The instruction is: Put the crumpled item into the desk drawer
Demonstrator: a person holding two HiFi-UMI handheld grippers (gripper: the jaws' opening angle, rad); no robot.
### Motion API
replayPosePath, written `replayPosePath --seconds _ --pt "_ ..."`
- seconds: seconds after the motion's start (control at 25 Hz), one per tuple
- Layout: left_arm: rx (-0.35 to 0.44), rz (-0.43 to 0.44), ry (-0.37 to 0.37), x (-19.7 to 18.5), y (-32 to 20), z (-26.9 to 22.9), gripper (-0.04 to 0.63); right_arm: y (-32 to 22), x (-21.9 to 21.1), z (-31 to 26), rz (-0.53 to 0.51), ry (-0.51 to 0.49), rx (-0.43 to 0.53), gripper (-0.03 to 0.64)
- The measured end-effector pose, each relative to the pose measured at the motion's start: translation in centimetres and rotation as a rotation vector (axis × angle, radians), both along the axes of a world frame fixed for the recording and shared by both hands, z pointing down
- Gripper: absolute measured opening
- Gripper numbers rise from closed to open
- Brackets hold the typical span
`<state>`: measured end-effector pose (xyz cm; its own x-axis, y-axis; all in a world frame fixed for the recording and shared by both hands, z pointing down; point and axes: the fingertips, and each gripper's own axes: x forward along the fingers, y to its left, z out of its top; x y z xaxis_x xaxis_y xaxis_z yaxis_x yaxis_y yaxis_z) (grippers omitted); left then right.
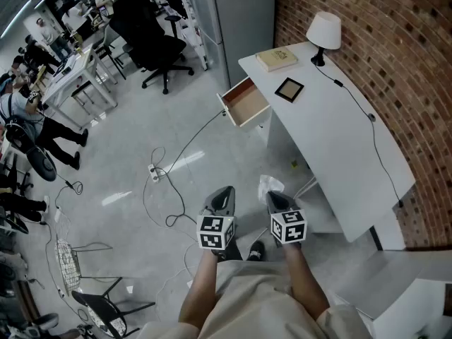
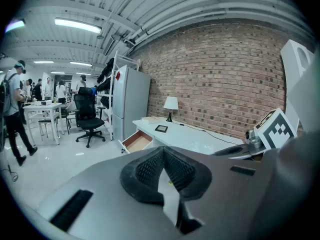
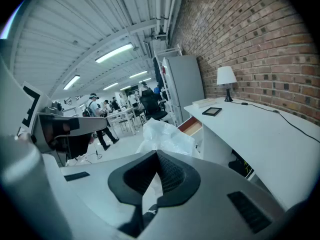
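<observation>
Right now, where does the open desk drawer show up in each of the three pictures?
Head view: the open drawer juts from the white desk at its far end, upper middle.
Left gripper view: it sits left of centre, under the desk's left end.
Right gripper view: just right of centre, beyond the crumpled plastic in the right gripper.
Shared landmark: the white lamp on the desk behind the drawer.
</observation>
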<state>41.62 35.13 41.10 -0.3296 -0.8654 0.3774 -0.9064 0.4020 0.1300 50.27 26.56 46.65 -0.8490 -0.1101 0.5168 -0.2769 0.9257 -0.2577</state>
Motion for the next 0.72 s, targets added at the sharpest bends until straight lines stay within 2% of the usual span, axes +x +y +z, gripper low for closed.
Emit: replayPosePath --seconds 0.36,0.6,0.72 --pt "-0.013 0.003 0.023 -3.8 -0.1 0.9 0.015 -0.4 -3.5 0.9 0.013 0.007 0.001 0.025" --pt "-0.02 -0.016 0.047 -9.7 0.7 1.3 0.015 -0.5 -7.2 1.4 0.056 -0.013 -0.059 0.026" --pt "-0.019 0.0 0.053 -12.8 0.3 1.2 0.015 -0.5 -9.3 1.6 0.08 -0.003 -0.053 0.026"
